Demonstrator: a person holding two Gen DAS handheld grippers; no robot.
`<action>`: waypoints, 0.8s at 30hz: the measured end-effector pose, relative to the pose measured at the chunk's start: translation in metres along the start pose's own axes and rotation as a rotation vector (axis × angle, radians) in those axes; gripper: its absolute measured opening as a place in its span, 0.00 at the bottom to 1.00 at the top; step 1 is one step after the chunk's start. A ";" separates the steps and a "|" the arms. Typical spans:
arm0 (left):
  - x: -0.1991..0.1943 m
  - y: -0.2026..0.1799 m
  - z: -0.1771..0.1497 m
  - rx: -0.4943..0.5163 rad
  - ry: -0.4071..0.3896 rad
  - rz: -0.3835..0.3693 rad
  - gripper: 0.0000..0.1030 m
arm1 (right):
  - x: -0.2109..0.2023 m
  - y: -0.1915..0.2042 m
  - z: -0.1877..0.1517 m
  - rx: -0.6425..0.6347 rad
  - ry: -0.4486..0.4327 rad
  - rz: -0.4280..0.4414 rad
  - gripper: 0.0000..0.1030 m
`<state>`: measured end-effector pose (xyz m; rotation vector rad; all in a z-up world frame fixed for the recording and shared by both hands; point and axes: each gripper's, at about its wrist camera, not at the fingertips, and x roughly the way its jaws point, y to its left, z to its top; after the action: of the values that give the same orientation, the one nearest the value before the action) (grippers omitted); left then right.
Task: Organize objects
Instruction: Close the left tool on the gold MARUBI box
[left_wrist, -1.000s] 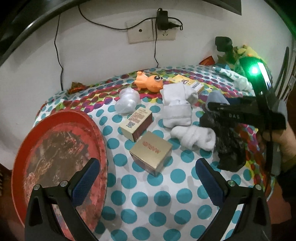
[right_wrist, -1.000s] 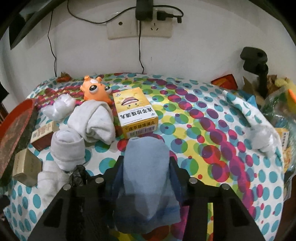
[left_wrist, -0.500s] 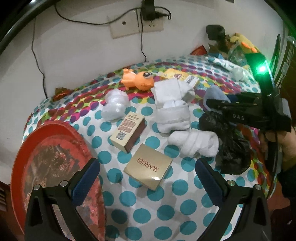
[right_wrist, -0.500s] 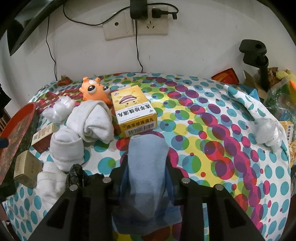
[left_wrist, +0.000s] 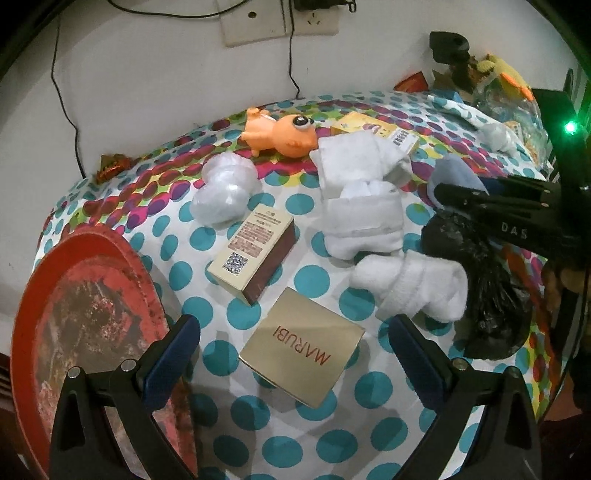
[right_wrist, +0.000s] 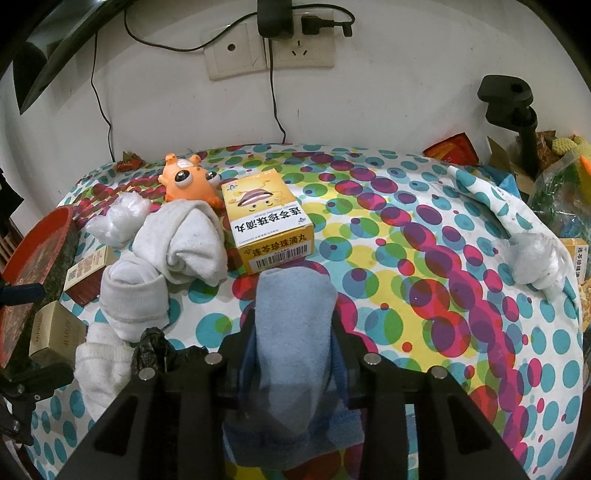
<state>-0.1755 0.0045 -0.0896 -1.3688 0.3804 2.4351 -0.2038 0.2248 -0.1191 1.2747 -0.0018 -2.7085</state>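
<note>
My left gripper (left_wrist: 293, 325) is open and hangs low over a gold box marked MARUBI (left_wrist: 301, 354), whose near part lies between the blue pads (left_wrist: 173, 350) without touching them. A cream and brown box (left_wrist: 255, 251) lies just beyond it. My right gripper (right_wrist: 293, 332) is shut on a pale blue sock (right_wrist: 295, 325), whose toe sticks out ahead toward a yellow box (right_wrist: 269, 225). In the left wrist view the right gripper (left_wrist: 498, 210) comes in from the right with the blue sock (left_wrist: 458, 173).
A red tray (left_wrist: 85, 332) lies at the table's left edge. Rolled white socks (left_wrist: 360, 206), a plastic wad (left_wrist: 225, 192), an orange toy (left_wrist: 282, 134) and a black bag (left_wrist: 484, 295) crowd the spotted cloth. Another plastic wad (right_wrist: 535, 262) lies at the right. Clutter stands at the back right.
My left gripper has sunk and come closer to the gold box, which now lies partly between its pads. The right gripper's jaws have narrowed on the blue sock and it has stayed in place.
</note>
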 end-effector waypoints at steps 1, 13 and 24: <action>0.001 0.000 0.000 -0.005 0.002 0.008 0.97 | 0.000 0.000 0.000 0.000 0.000 0.001 0.35; 0.009 -0.002 -0.009 -0.020 0.016 -0.010 0.56 | 0.001 0.001 0.001 -0.006 0.002 -0.009 0.35; -0.006 0.006 -0.010 -0.073 -0.010 -0.016 0.55 | 0.002 0.002 0.001 -0.011 0.004 -0.012 0.36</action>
<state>-0.1673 -0.0060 -0.0889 -1.3833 0.2800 2.4637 -0.2053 0.2226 -0.1198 1.2809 0.0218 -2.7126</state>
